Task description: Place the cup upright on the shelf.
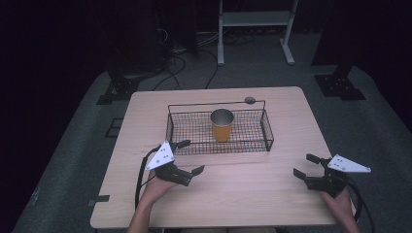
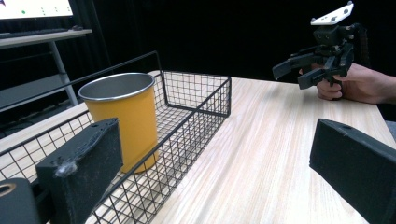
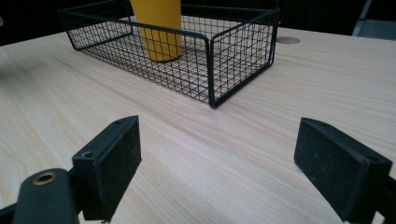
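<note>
A yellow metal cup (image 1: pixel 222 124) stands upright in a black wire basket (image 1: pixel 184 132) at the middle of the table. The left gripper view has the cup (image 2: pixel 125 116) close by, behind the basket's (image 2: pixel 196 116) near wall. My left gripper (image 1: pixel 190 156) hovers open by the basket's front left corner, with nothing between its jaws. My right gripper (image 1: pixel 306 165) is open and holds nothing, low over the table near the right front edge. From the right gripper view the cup (image 3: pixel 158 28) and basket (image 3: pixel 238 51) lie ahead, and the open gripper (image 3: pixel 233 163) frames bare tabletop.
The light wooden table (image 1: pixel 252 189) has free room in front of the basket and at both sides. A small grey round disc (image 1: pixel 249 100) sits at the table's far edge behind the basket. A white stand (image 1: pixel 252 29) and cables lie on the floor beyond.
</note>
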The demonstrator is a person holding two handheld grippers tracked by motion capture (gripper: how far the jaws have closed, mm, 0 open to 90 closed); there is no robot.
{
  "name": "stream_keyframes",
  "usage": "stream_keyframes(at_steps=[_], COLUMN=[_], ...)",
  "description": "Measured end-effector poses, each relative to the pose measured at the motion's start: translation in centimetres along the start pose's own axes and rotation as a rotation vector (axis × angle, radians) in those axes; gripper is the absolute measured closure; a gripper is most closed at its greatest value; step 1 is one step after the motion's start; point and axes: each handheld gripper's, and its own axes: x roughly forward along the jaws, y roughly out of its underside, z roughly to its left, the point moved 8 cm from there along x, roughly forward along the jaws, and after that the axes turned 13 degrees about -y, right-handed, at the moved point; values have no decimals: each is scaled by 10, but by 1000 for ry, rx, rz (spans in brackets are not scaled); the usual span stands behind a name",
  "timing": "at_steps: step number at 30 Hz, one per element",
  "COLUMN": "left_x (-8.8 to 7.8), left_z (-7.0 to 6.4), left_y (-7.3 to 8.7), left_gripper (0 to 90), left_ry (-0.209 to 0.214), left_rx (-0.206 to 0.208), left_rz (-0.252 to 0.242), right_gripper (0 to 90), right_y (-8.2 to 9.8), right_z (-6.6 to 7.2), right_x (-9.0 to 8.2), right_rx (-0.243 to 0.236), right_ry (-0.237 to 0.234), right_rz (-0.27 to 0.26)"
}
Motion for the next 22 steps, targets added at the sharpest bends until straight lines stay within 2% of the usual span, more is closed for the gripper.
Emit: stream_keyframes(at_steps=[13, 15, 17, 22], left_x=[-16, -16, -17, -20], left_z=[-13, -15, -15, -15], left_y=[15, 17, 19, 19], left_gripper=[20, 20, 20, 20], left_ry=[-28, -23, -31, -30], left_rx=[-8, -21, -13, -50], left_rz=[-8, -9, -4, -22], right_gripper=[138, 138, 138, 138], right_y=[0, 0, 0, 0], right_z=[0, 0, 0, 0], right_x=[0, 0, 0, 0], right_rx=[-1, -1, -2, -4], right_ry=[-1, -1, -1, -6], right_rz=[0, 0, 0, -1])
